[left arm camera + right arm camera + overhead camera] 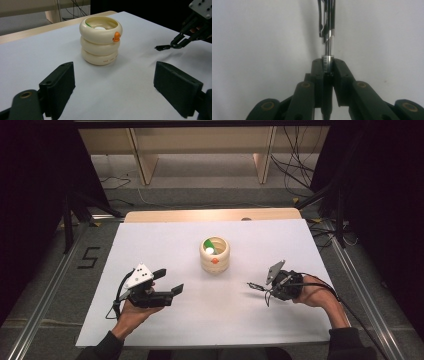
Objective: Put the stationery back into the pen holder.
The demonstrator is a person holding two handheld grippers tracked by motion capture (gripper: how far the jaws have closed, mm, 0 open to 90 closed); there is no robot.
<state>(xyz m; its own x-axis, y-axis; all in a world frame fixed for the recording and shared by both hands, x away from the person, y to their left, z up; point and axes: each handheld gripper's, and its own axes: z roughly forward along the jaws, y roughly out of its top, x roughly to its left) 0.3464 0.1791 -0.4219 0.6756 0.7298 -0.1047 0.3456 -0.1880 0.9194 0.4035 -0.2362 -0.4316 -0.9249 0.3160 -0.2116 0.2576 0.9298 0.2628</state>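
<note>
A pen is clamped in the right gripper, right of the cream holder. The left gripper is held open and empty, left of the holder.

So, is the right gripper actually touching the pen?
Touching. The right gripper view shows the right gripper with its jaws closed on the pen, the barrel pinched between them.
</note>
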